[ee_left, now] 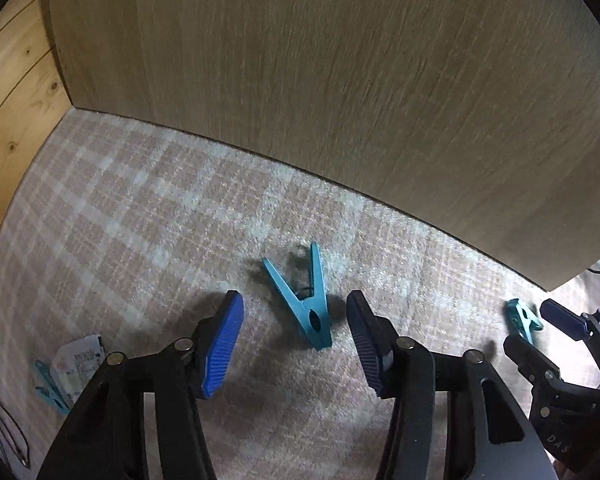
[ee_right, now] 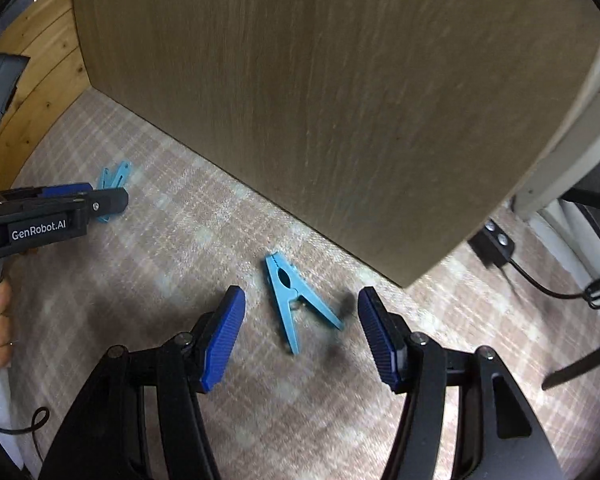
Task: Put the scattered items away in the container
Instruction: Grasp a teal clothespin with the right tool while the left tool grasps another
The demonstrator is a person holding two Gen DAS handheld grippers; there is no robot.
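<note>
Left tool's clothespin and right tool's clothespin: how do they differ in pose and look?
The left clothespin points its closed tip at the left tool, handles toward the wooden panel; the right clothespin lies reversed, handles toward the right tool. The left clothespin looks teal, the right clothespin lighter blue, perhaps only lighting. Both lie on the carpet, ungripped.
</note>
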